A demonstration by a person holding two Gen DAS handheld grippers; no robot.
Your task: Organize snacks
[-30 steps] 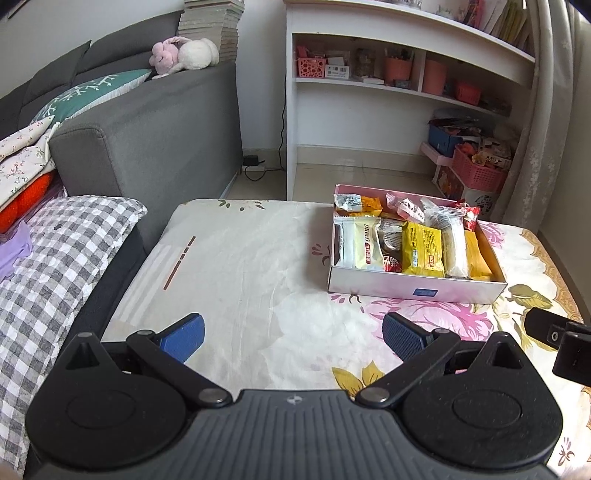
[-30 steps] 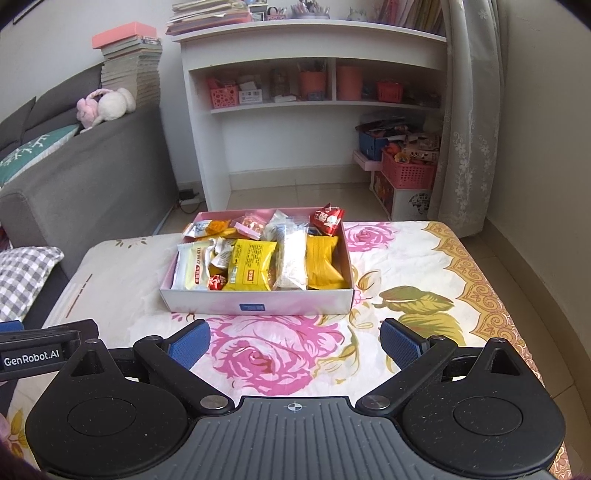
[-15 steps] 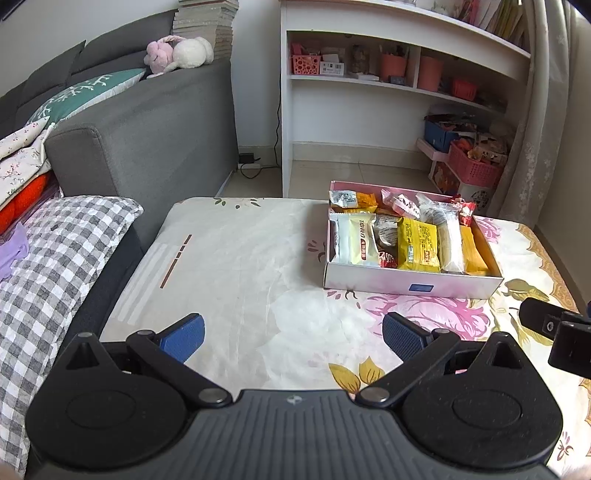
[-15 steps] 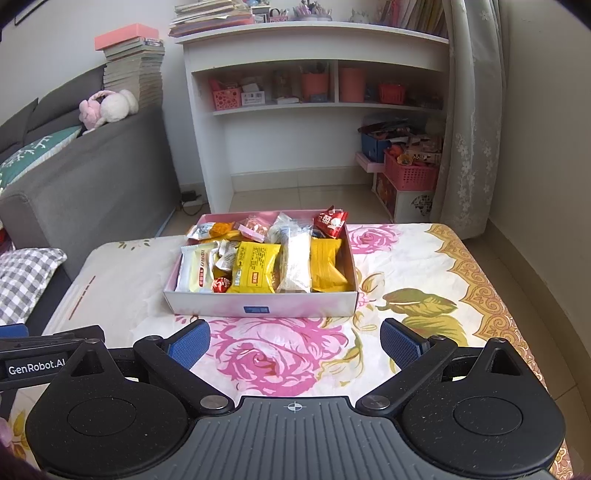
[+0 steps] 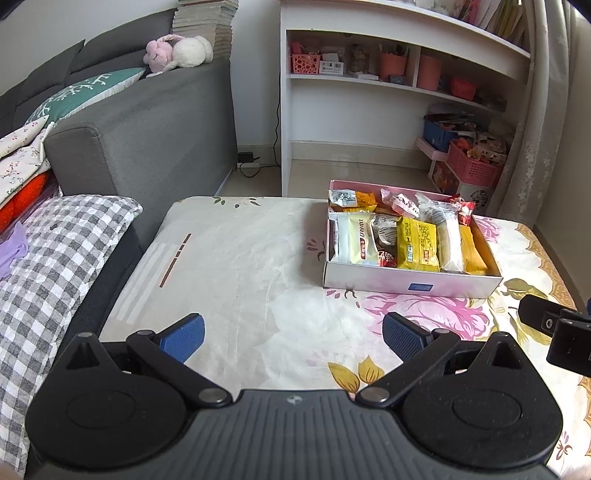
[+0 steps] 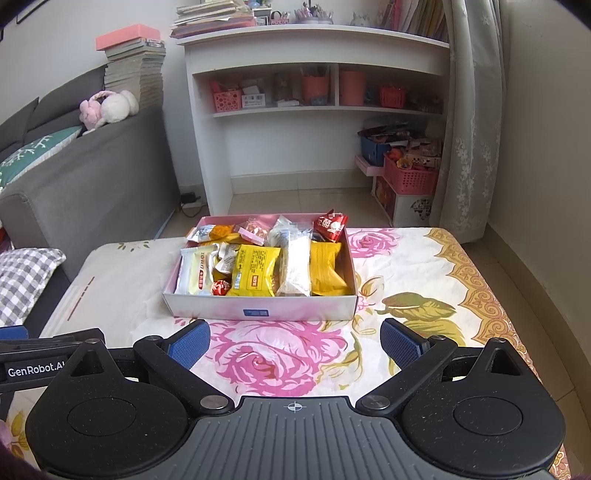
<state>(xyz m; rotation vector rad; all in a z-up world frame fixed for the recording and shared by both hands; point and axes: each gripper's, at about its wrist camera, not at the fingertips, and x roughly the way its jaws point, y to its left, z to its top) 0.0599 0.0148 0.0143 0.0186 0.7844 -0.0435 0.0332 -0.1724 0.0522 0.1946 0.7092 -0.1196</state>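
Hovering wide open and empty above the floral table [image 6: 424,266], the left claw [image 5: 291,332] and right claw [image 6: 295,338] face the pink box [image 6: 258,312], where the snacks [image 6: 255,269] lie packed side by side, seemingly finished.

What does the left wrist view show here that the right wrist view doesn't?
Left wrist only: folded floral and orange bedding beside the grey sofa, and much more of the grey checked pillow.

Right wrist only: the pink box topping the stacked books, and the gold-patterned right border of the floral tablecloth.

Both: the shallow pink cardboard box of wrapped snacks, the white shelf unit, and open, empty left gripper and right gripper.
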